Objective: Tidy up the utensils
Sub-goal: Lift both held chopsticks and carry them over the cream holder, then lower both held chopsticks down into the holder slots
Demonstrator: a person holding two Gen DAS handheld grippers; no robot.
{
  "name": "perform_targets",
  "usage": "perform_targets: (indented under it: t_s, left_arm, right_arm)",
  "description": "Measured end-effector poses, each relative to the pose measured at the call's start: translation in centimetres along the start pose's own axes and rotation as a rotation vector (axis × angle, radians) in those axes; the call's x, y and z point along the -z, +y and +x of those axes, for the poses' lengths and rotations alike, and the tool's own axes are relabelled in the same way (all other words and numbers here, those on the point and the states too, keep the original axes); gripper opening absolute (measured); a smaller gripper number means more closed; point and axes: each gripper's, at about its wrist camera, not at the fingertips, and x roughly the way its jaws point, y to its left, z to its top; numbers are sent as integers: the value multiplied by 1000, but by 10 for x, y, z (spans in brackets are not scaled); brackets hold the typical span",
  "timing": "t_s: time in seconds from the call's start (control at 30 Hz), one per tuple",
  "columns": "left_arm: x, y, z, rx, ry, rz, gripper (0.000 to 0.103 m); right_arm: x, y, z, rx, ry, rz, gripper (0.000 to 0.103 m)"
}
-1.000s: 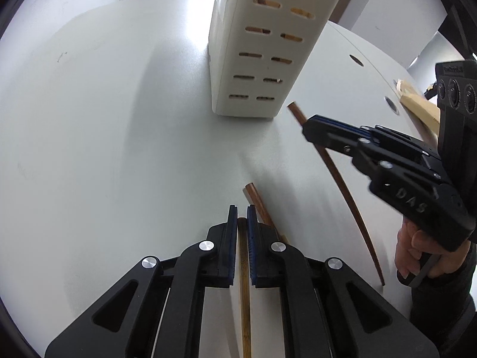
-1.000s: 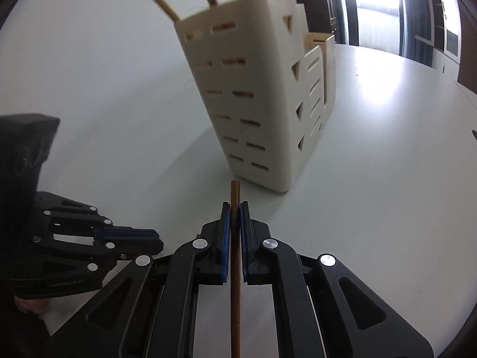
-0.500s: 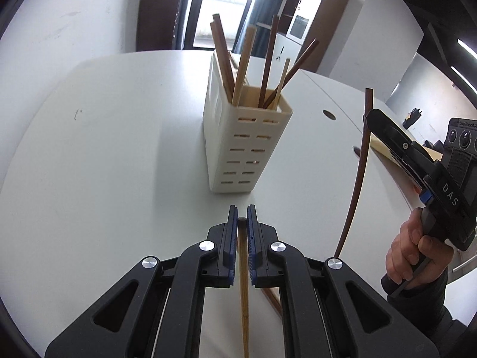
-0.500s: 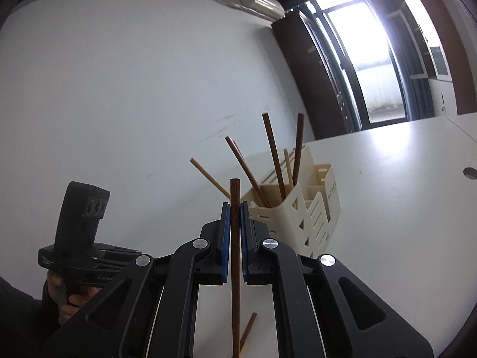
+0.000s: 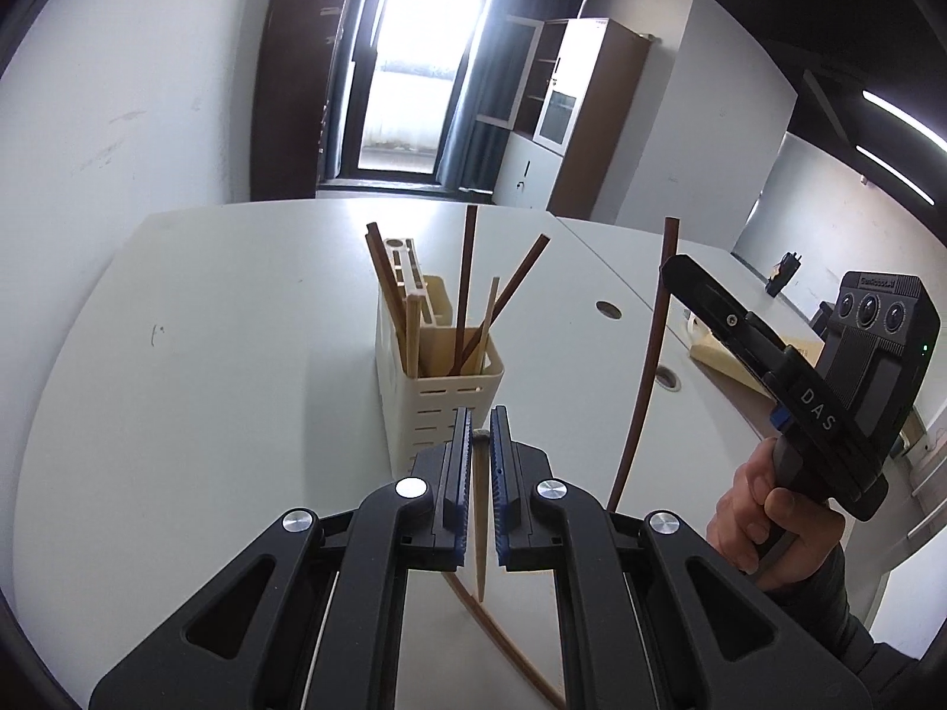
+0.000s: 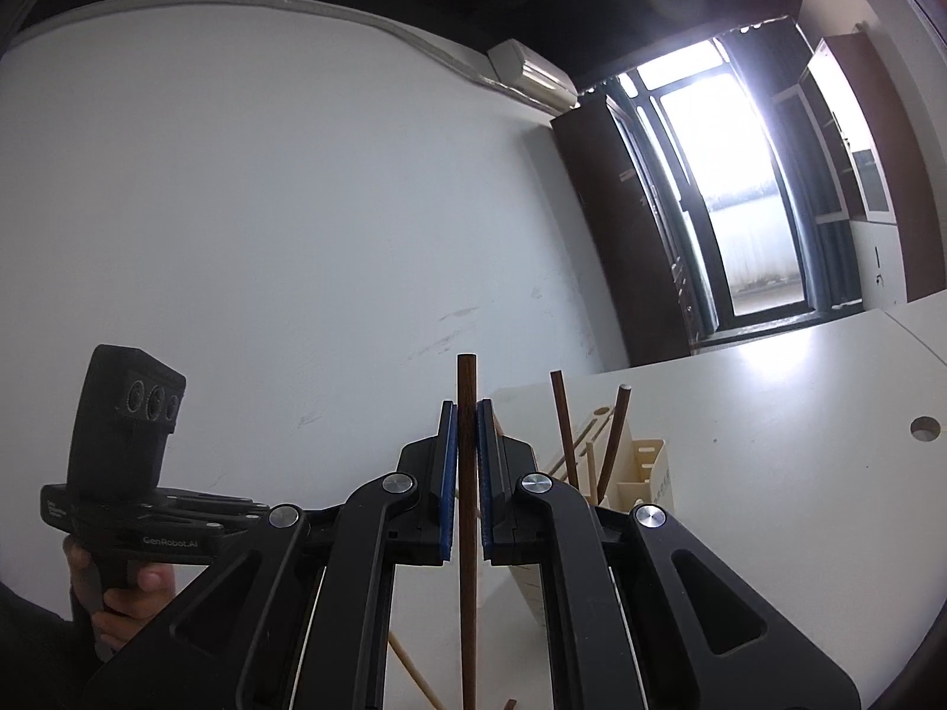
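White letters "DAS" run along the side of the right gripper (image 5: 680, 272) in the left wrist view, and "GenRobot.AI" is printed on the body of the left gripper (image 5: 480, 432) in the right wrist view (smaller print on both camera housings is too fine to read).

The right gripper's jaws are clamped on a dark brown wooden chopstick (image 6: 466, 532), which stands almost upright, its blunt end poking above the blue pads and its long shaft hanging down past them. The left gripper's jaws are pressed together on a pale bamboo chopstick (image 5: 478, 538), also near vertical, its tapered tip pointing down toward the white table (image 5: 207, 384). One more dark chopstick (image 5: 503, 645) lies flat on the table beneath the left gripper.

The cream slotted plastic utensil holder (image 5: 438, 402) stands on the table just beyond the left gripper, with several brown and pale chopsticks leaning in it at different angles.

A second ago both grippers were low over the table with their sticks nearly lying on it; since then both have risen, and the holder's open top now shows from above.
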Motion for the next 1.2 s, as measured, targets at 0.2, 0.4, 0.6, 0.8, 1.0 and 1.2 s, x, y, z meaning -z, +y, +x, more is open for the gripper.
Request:
perform_targets:
  t_s: [0.2, 0.4, 0.6, 0.8, 1.0, 1.2]
  left_arm:
    - [-29, -12, -22, -6, -73, 41, 6]
    - [-69, -18, -48, -25, -175, 63, 6]
    - [-108, -23, -47, -42, -236, 69, 6]
    - [-138, -36, -50, -37, -271, 100, 6]
    - [-150, -48, -49, -75, -317, 138, 6]
    - [-150, -44, -27, -103, -310, 137, 6]
  right_arm:
    - [-15, 0, 4, 17, -79, -47, 7]
    - [-40, 8, 15, 18, -161, -100, 7]
    - [-56, 12, 33, 59, -228, -160, 7]
    - [-63, 9, 48, 90, -270, -190, 7]
    - [-57, -7, 55, 108, -287, -180, 7]
    - [-45, -24, 64, 131, -281, -172, 7]
